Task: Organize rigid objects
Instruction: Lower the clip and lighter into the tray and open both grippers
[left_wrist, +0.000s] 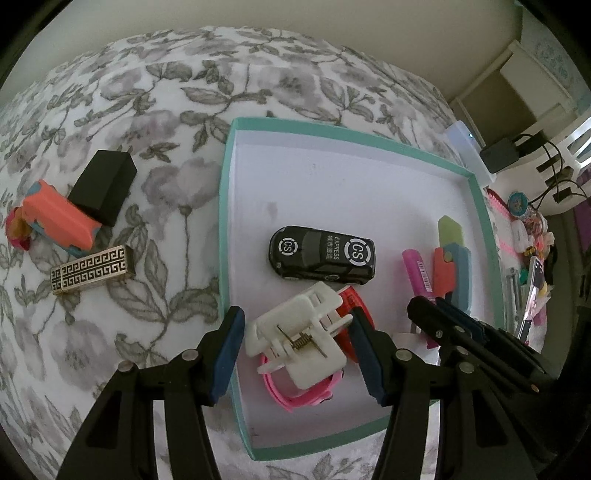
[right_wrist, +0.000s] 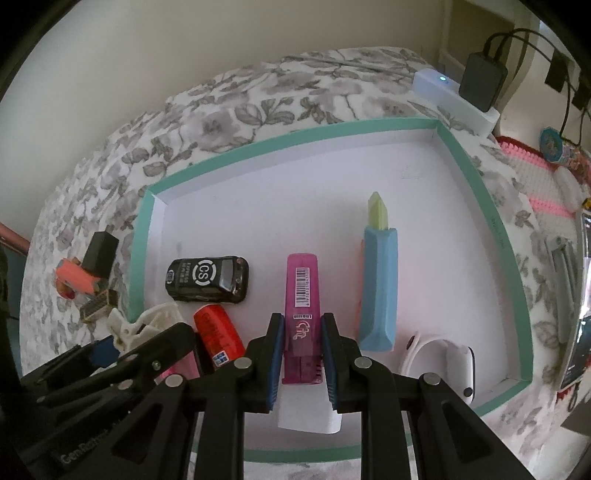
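Note:
A teal-rimmed white tray (left_wrist: 225, 206) lies on a floral cloth; it also shows in the right wrist view (right_wrist: 480, 192). In it are a black toy car (left_wrist: 323, 254), a pink highlighter (right_wrist: 302, 295), a blue-and-coral toy knife (right_wrist: 378, 280), a red can (right_wrist: 218, 332) and a pink watch (left_wrist: 295, 391). My left gripper (left_wrist: 295, 350) is open around a white plastic clip (left_wrist: 299, 339) that rests on the pink watch. My right gripper (right_wrist: 302, 354) is shut on the pink highlighter, low over the tray.
Left of the tray on the cloth lie a black box (left_wrist: 103, 184), a coral toy (left_wrist: 55, 221) and a patterned gold lighter (left_wrist: 92, 269). A white band device (right_wrist: 443, 358) lies in the tray's near right corner. Clutter, a charger and cables sit at the far right (left_wrist: 532, 236).

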